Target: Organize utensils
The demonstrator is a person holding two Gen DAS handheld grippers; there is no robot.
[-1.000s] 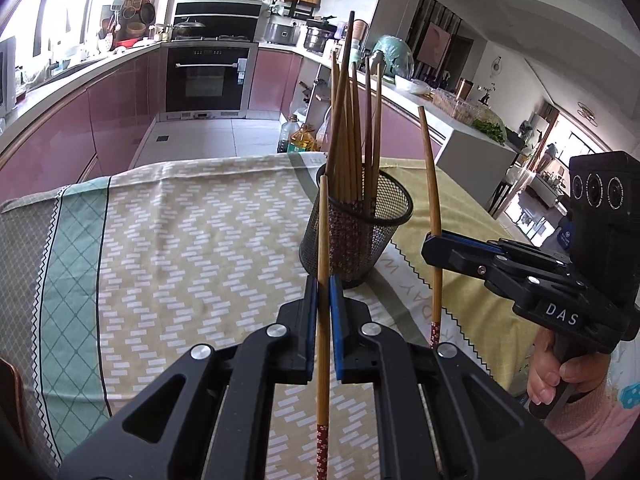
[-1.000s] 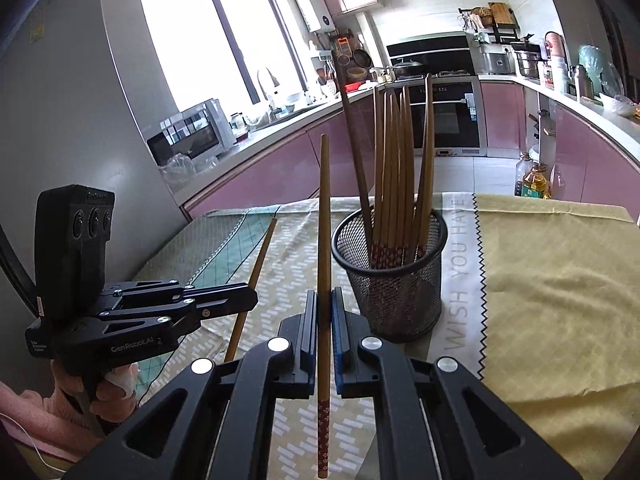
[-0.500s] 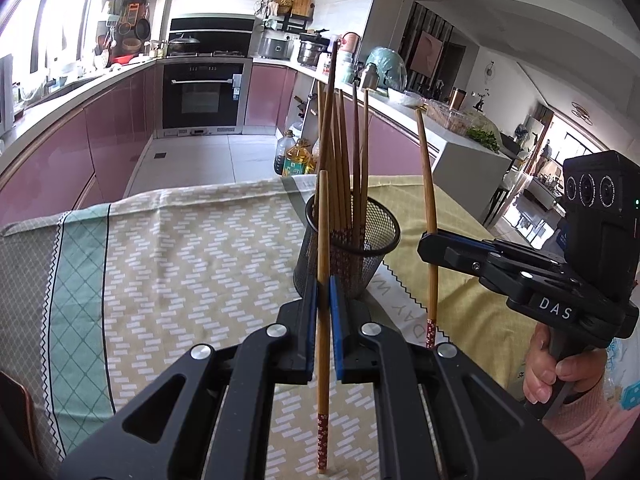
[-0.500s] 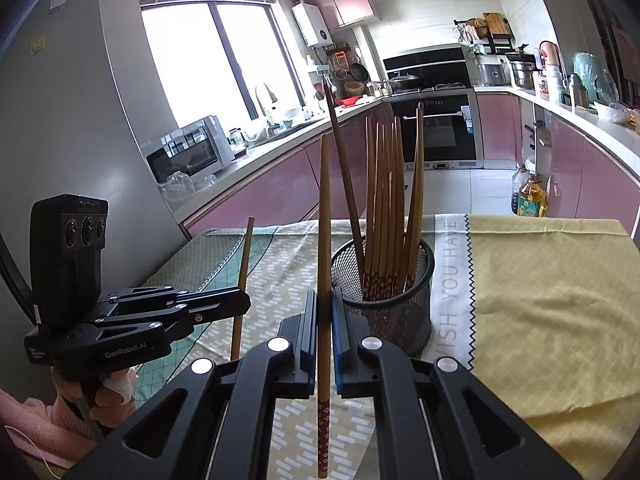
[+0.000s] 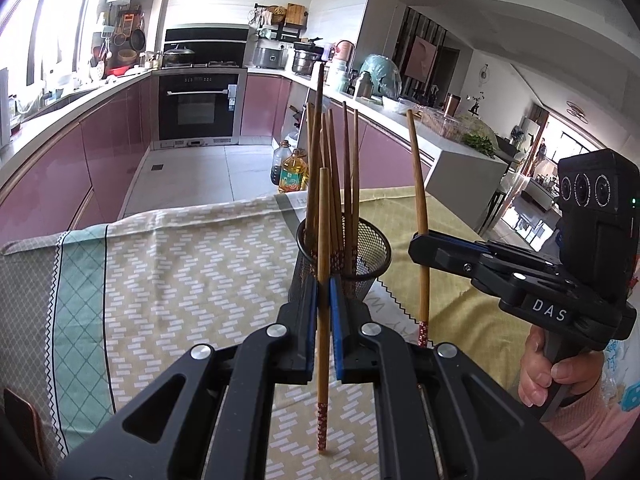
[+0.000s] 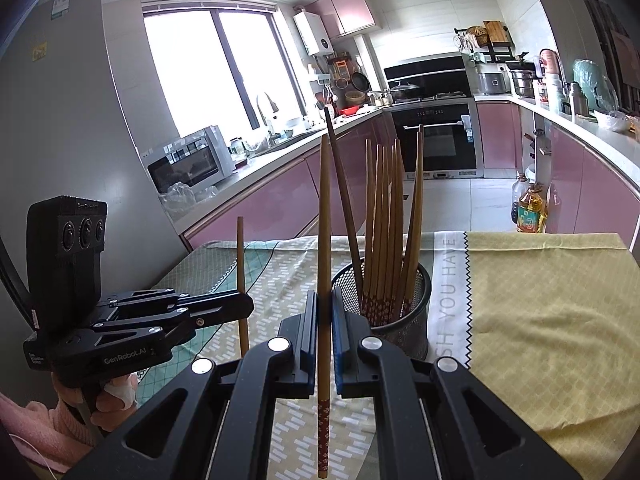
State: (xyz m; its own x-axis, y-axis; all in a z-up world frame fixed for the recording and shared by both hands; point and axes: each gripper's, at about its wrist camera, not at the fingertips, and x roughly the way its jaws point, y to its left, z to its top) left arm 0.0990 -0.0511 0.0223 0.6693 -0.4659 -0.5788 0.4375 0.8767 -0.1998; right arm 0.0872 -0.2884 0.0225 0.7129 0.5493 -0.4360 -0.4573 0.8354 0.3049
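Two chopsticks in play, one per tool. Left gripper (image 5: 323, 320) clamps a chopstick (image 5: 323, 248) upright, patterned end down, likely so it drops straight into the mesh cup (image 5: 372, 246). Right gripper (image 6: 324, 344) pinches its own chopstick (image 6: 324, 240) the same way. Seen from the right tool, the cup sits at about one o'clock, near, already bristling with chopsticks; the left tool waits at nine o'clock. Patterned tablecloth (image 6: 540, 300) underneath.

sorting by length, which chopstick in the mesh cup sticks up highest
The darker brown chopstick in the mesh cup: it leans left, its tip well above the lighter chopsticks bunched beside it.
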